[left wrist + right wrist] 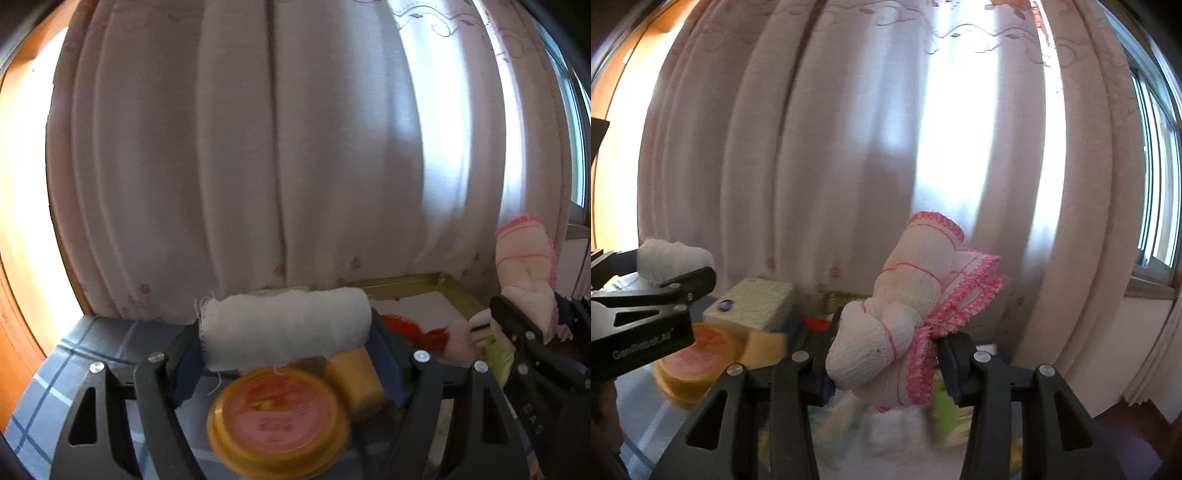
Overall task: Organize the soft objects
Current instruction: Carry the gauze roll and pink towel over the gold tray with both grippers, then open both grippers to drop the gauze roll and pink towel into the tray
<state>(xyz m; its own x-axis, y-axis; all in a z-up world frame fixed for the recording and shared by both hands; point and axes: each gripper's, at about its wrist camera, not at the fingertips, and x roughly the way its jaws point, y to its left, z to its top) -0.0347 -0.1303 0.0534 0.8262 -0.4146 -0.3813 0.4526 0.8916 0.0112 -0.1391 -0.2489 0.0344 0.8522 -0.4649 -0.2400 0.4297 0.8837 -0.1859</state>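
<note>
Left gripper (286, 328) jaws clamp a rolled white gauze cloth (284, 326) aloft; right gripper (886, 354) jaws grip a pink-trimmed white knitted bundle (908, 314). Recommend steady carriage, clearing the round orange lidded tin (277, 421).

Looks like a home, prob. a living rm or bedroom. Long pale pink pleated curtains w/ embroidered vine pattern (258, 147) hang across a daylit sliding window w/ metal frame (1156, 177). Orange-brown wooden wall panelling (14, 350) at left. Tabletop w/ blue-and-white plaid cloth (92, 343) carries household bits: round yellow plastic tub w/ red lid (277, 417), pale yellow tissue pack (753, 302).
</note>
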